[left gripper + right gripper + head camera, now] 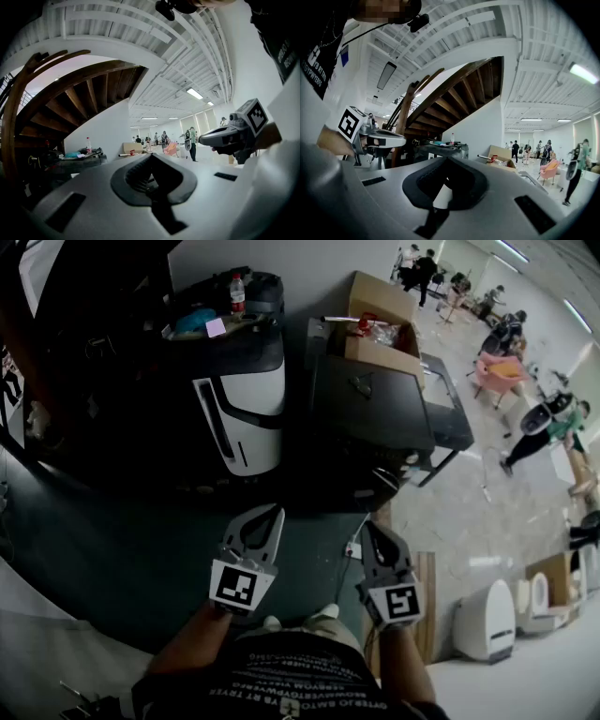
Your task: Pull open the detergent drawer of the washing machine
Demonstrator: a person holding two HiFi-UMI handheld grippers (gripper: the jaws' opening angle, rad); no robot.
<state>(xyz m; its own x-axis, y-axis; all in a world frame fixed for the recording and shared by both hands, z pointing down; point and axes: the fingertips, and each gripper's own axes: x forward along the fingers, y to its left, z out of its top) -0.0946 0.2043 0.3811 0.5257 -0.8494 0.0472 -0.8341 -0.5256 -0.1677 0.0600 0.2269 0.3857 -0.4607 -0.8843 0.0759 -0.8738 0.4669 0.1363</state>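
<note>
Your left gripper (273,514) and right gripper (371,527) are both held level in front of your chest. Each has its jaws pressed together and nothing is caught between them.

The job has not begun. You stand back from a white-and-black machine (239,418), well apart from it and touching nothing. No view settles whether this is the washing machine, or whether it is the dark cabinet (370,413) just to the right of it. The detergent drawer cannot be picked out on either, since the fronts are too dark and seen from too steep an angle.

The step in hand looks like the approach. The next move probably calls for closing in on the white-and-black machine and finding the drawer front. You would then need to open one gripper's jaws to take its edge before any pull.

A bottle (237,293) and some clutter sit on top of the white-and-black machine, and a cardboard box (380,329) rests on the cabinet beside it. Between you and the machine the floor (141,549) is dark, and to the right of it the floor turns pale and glossy. A wooden staircase (454,89) curves overhead behind the machine. Far beyond it to the right are people (422,268) and a pink chair (502,371) in a bright, white-ceilinged hall.
</note>
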